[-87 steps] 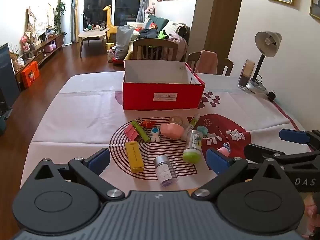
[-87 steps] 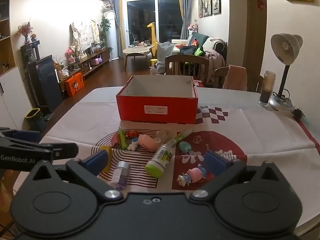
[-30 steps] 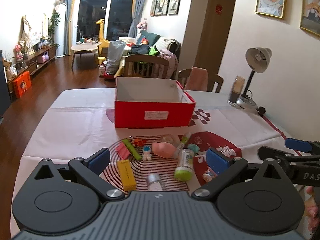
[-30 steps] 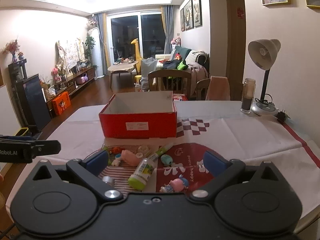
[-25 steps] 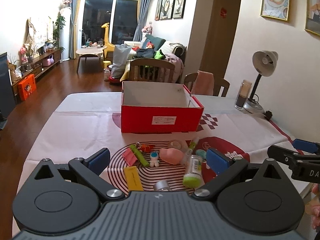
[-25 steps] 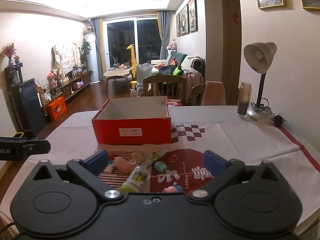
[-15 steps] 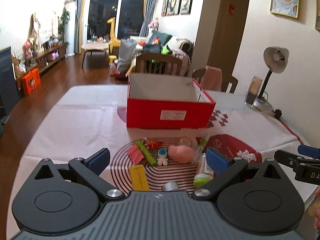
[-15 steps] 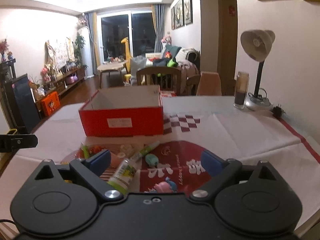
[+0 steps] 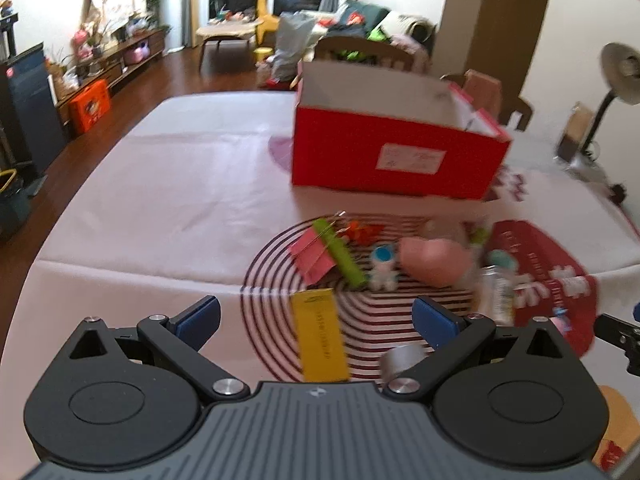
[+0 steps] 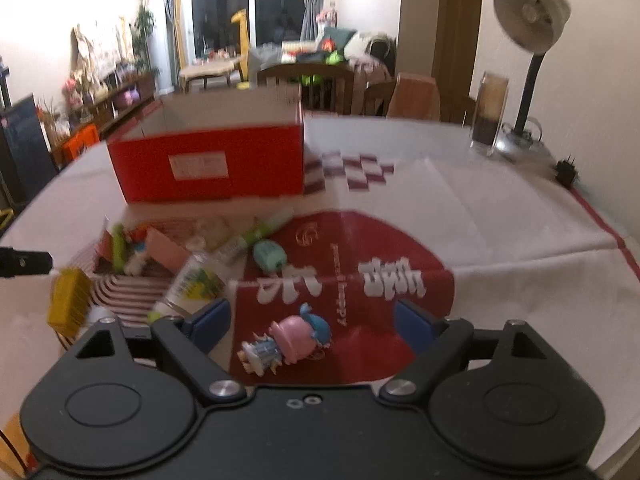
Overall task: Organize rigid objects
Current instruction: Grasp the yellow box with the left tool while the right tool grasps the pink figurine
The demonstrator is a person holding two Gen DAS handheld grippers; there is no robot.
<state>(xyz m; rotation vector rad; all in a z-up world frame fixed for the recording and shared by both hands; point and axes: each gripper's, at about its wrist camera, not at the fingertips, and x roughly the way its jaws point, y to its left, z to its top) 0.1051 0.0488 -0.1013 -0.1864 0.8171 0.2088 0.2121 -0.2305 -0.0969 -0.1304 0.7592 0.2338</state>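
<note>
An open red box [image 9: 394, 160] stands at the back of the table, also in the right wrist view [image 10: 208, 162]. Small items lie in front of it: a yellow bar [image 9: 320, 334], a green stick [image 9: 340, 254], a pink block [image 9: 434, 262], a green-capped bottle [image 10: 192, 284] and a pink-hatted figurine [image 10: 286, 344]. My left gripper [image 9: 316, 316] is open and empty, with the yellow bar between its fingers. My right gripper [image 10: 312, 326] is open and empty, with the figurine between its fingers.
A desk lamp [image 10: 528, 52] and a glass jar [image 10: 488, 114] stand at the table's far right. Chairs [image 10: 308, 84] stand behind the table. The white cloth [image 9: 172, 184] is bare to the left of the box.
Both grippers have dropped lower and closer to the items. The left view has swung left over the yellow bar; the right one now frames the figurine. Both stay open.
</note>
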